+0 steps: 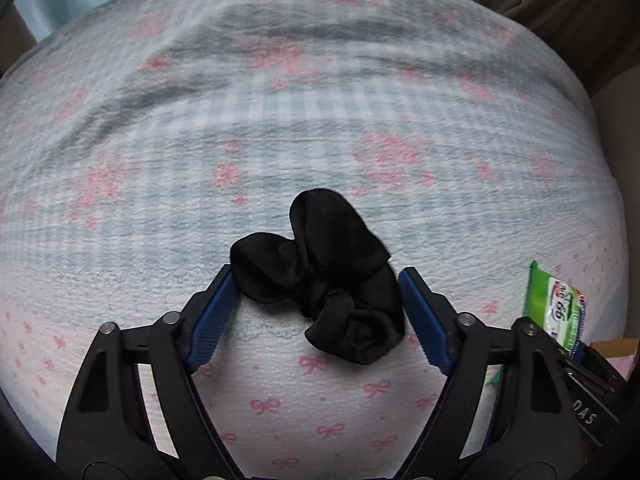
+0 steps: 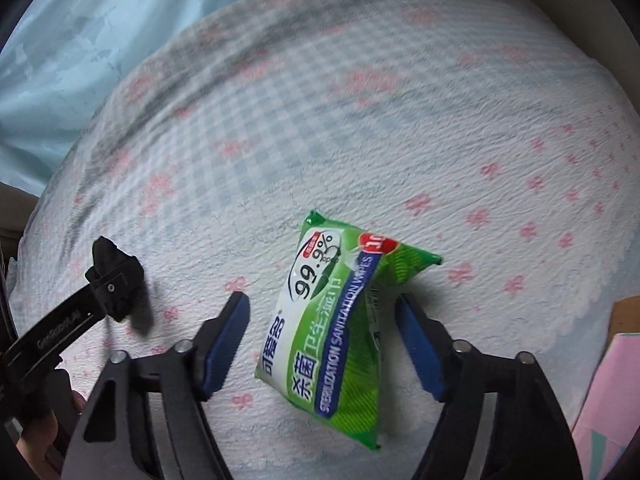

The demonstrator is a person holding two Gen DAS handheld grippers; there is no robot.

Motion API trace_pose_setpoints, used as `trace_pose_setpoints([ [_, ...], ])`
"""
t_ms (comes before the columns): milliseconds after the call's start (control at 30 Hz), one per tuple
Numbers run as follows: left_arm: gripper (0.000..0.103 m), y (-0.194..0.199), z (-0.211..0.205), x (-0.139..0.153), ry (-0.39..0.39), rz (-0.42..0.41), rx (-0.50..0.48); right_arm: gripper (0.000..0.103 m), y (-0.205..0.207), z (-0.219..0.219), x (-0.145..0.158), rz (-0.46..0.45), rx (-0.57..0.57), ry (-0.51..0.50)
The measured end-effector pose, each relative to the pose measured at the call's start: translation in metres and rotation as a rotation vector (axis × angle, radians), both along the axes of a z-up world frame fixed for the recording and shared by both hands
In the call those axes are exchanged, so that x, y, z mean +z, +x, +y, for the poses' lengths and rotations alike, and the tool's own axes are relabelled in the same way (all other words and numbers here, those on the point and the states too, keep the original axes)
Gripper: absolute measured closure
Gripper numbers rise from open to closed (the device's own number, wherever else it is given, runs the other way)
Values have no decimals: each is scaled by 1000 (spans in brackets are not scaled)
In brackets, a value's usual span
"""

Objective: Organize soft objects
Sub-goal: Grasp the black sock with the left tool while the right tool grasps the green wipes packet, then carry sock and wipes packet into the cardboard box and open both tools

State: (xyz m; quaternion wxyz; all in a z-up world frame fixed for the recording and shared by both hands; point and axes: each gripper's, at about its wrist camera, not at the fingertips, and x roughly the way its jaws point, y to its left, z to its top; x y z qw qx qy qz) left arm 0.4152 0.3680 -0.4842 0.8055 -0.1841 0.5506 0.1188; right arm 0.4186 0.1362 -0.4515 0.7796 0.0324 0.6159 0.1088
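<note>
A black fabric scrunchie [image 1: 320, 264] lies on the bedspread [image 1: 280, 120], white with pink bows and a pale blue check. My left gripper [image 1: 316, 272] points down over it, and its blue pads [image 1: 216, 312] stand at either side of the scrunchie without visibly squeezing it. A green pack of wet wipes [image 2: 332, 320] lies on the same bedspread [image 2: 400, 120]. It sits between the jaws of my right gripper [image 2: 320, 298], with a gap on both sides, so that gripper is open. The pack [image 1: 556, 304] also shows at the right of the left wrist view, and the left gripper [image 2: 116, 288] at the left of the right wrist view.
Light blue cloth [image 2: 80, 40] hangs beyond the bed's far left side. Brown cardboard [image 2: 624, 312] and a pink sheet [image 2: 604, 400] lie off the bed's right edge. A hand [image 2: 40, 440] holds the left gripper's handle.
</note>
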Motion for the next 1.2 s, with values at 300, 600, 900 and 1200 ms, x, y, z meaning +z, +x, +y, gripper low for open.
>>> trace_pose_setpoints([
  [300,82,4,7,1,39,12,-11,63,-6,5,0,-21,54,-46],
  [600,84,-20,4,43,62,-50,-30,65,-28,-2,33,-55,62,-13],
  [900,84,-67,-23,123,104,-138,-79,66,-60,-17,105,-142,68,24],
  [1200,84,-128,-69,224,129,-232,-149,66,-113,-52,214,-254,44,72],
])
